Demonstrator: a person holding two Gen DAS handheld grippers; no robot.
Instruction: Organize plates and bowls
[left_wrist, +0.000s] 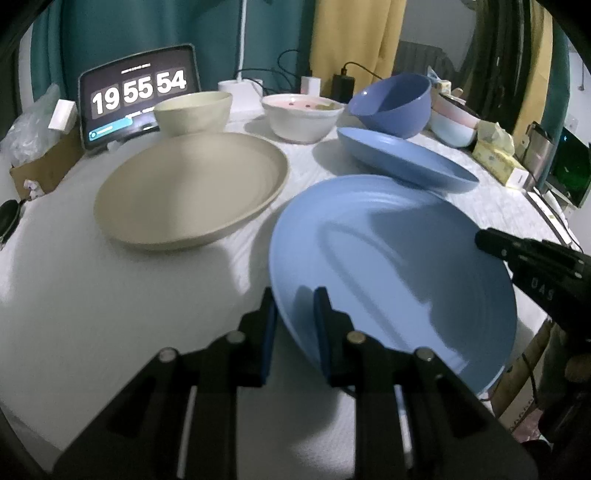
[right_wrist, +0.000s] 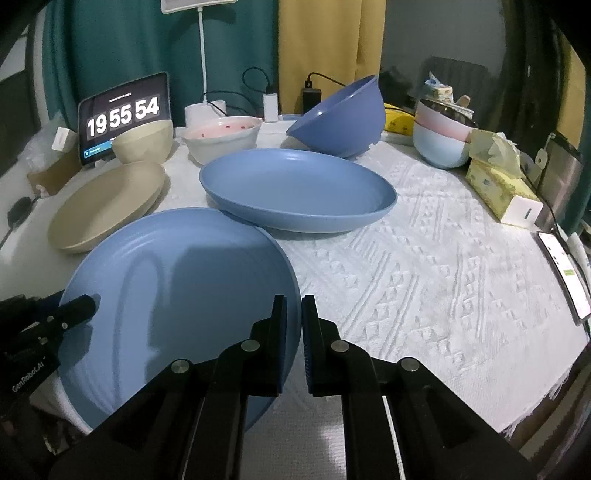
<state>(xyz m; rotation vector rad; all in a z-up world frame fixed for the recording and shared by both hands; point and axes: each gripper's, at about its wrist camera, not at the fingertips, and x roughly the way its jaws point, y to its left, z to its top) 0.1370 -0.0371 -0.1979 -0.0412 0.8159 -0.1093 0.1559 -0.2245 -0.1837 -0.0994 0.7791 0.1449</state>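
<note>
The left tool (left_wrist: 293, 301) is clamped on the near-left rim of the light blue plate (left_wrist: 388, 266), one finger under the edge and one on top; the right tool (right_wrist: 293, 308) is closed down on the same plate's right rim, its fingers all but meeting across the thin edge. The plate sits at the near edge of the counter (right_wrist: 424, 280), tilted, its far edge just beside the darker blue plate (right_wrist: 295, 188).

The left wrist view takes in the beige plate (left_wrist: 192, 188) whole, well clear on the left, with the cream bowl (left_wrist: 192, 110) and the white bowl (left_wrist: 303, 116) behind it; the right tool's tip comes in from the right over the held plate's rim; the darker blue plate shows only as a foreshortened sliver there.

The right wrist view opens that darker plate fully, and shows the tilted blue bowl (right_wrist: 340, 118) leaning behind it, the stacked pink and pale blue bowls (right_wrist: 441, 142) at far right, a tissue box (right_wrist: 498, 188), and a phone (right_wrist: 563, 275) lying near the counter's right edge; the woven pattern of the white cloth is plain here; the left tool enters at the lower left.

Both views catch the tablet (left_wrist: 138, 96) with its clock display.
</note>
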